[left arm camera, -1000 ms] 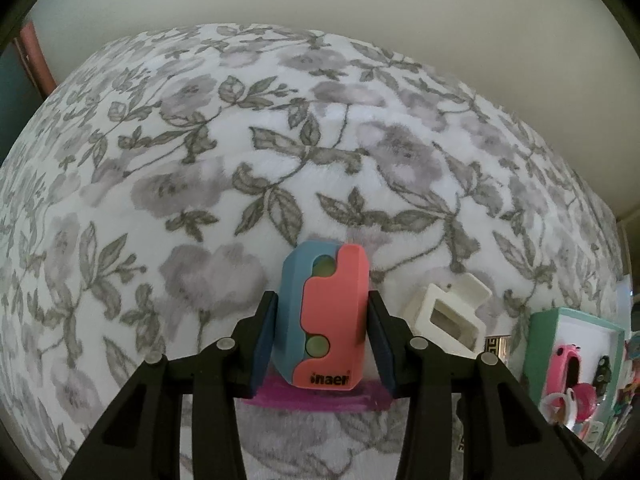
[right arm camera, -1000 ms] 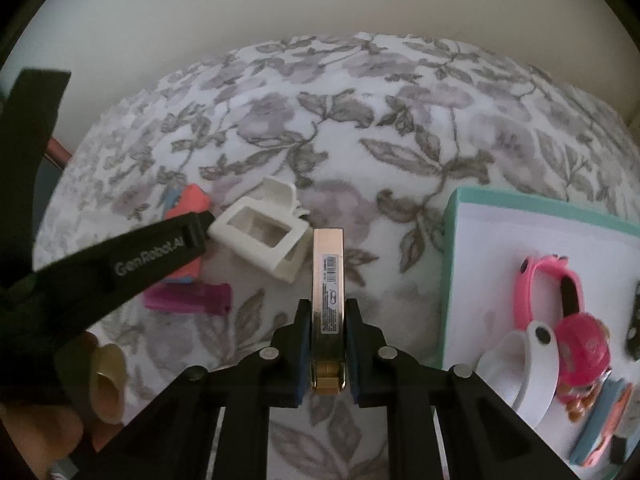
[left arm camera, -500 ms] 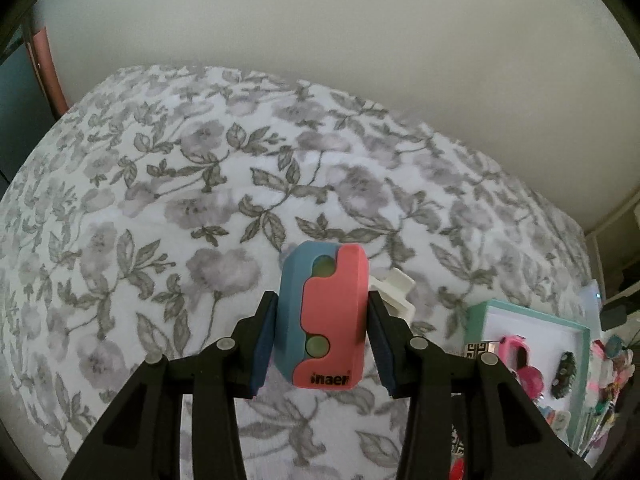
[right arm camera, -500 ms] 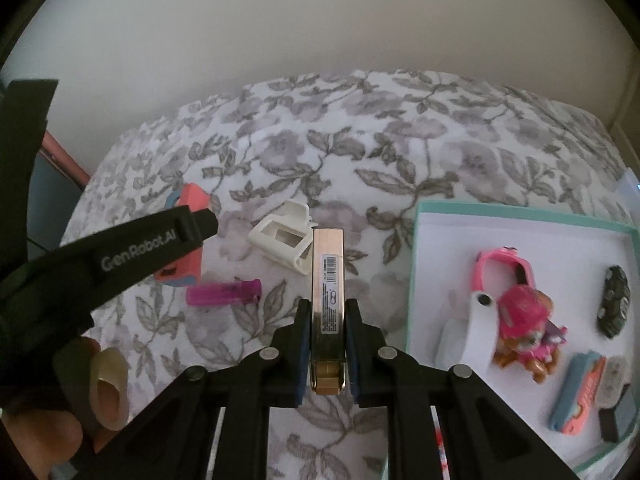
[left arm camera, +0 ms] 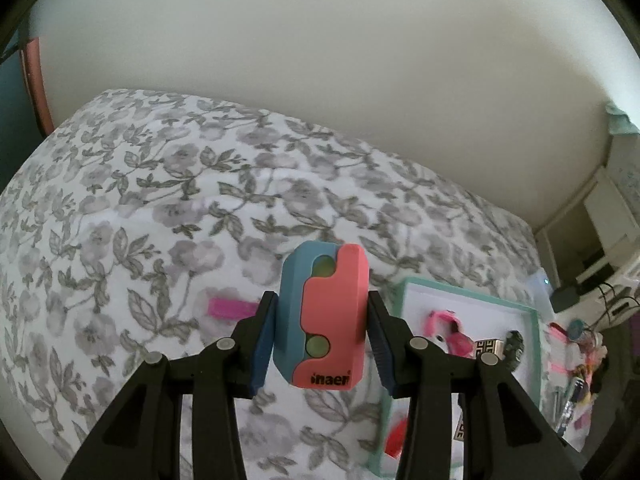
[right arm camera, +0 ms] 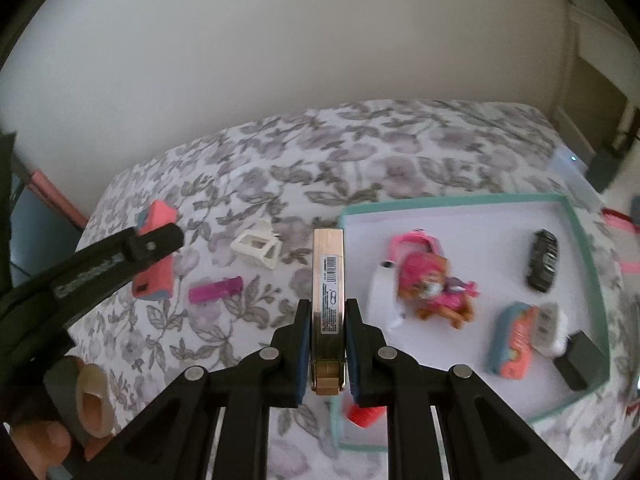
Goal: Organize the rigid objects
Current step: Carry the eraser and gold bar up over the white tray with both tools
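Observation:
My left gripper [left arm camera: 322,316] is shut on a coral and blue plastic block [left arm camera: 324,316] marked "inaer", held above the floral bedspread [left arm camera: 140,200]; it also shows in the right wrist view [right arm camera: 156,248]. My right gripper [right arm camera: 328,320] is shut on a flat gold case with a barcode [right arm camera: 328,280], held above the left rim of the teal-edged white tray [right arm camera: 584,248]. The tray [left arm camera: 532,312] holds a pink toy watch [right arm camera: 424,276], a black clip [right arm camera: 542,260], a second coral and blue block [right arm camera: 514,340] and other small items.
A white hair claw [right arm camera: 258,248] and a magenta lighter [right arm camera: 216,290] lie on the bedspread left of the tray. The lighter also shows in the left wrist view [left arm camera: 230,307]. A wall runs behind the bed. Clutter lies beyond the tray's right side [left arm camera: 576,360].
Both grippers have risen well above the bed with their objects. The left gripper has swung right, so the tray shows nearer in its view. The right gripper has moved over the tray's left rim.

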